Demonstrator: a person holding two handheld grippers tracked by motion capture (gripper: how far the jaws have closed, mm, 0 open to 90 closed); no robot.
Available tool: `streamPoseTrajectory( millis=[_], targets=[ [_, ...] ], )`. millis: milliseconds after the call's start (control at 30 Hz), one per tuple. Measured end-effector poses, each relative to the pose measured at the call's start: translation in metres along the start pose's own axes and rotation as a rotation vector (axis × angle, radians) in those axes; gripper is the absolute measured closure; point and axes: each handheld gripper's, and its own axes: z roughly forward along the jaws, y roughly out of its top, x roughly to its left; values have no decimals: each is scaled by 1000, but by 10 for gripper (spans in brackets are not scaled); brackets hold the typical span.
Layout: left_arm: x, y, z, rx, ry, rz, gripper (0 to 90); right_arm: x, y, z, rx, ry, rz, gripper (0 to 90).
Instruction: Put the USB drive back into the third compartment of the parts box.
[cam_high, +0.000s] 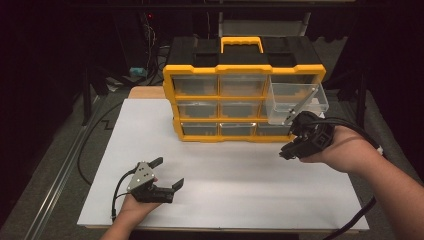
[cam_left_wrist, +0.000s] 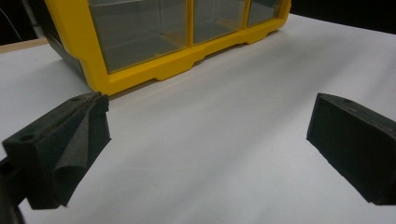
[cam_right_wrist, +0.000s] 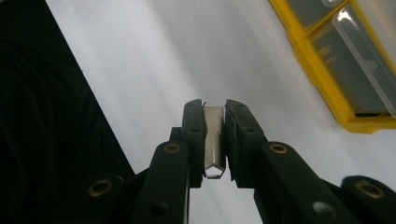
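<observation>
Nearest the person, well in front of the yellow organizer (cam_high: 243, 90), the left gripper (cam_high: 167, 174) is resting low over the white surface (cam_high: 240, 175) with its jaws spread wide and nothing between them. Farther back, just off the organizer's front right corner, the right gripper (cam_right_wrist: 215, 135) is pinching a flat metal piece (cam_right_wrist: 214, 140) tightly between its pads. Beyond it, a clear drawer (cam_high: 296, 102) is sticking out of the organizer's right column at the top row, tilted and hanging above the right gripper.
</observation>
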Motion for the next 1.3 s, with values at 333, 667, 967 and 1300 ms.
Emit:
streamPoseTrajectory(
  millis=[333,667,967,1300],
  targets=[
    [-1,0,0,5,-5,6,5,-3,5,-21,-8,13,5,801],
    [-1,0,0,-3,-5,-4,5,-3,6,-47,-14,-4,17,801],
    [-2,-1,0,4,-9,2,5,-6,6,-71,-33,-15,33,801],
    [-2,0,0,-2,-9,-3,5,-8,13,-94,-29,-38,28,801]
  ],
)
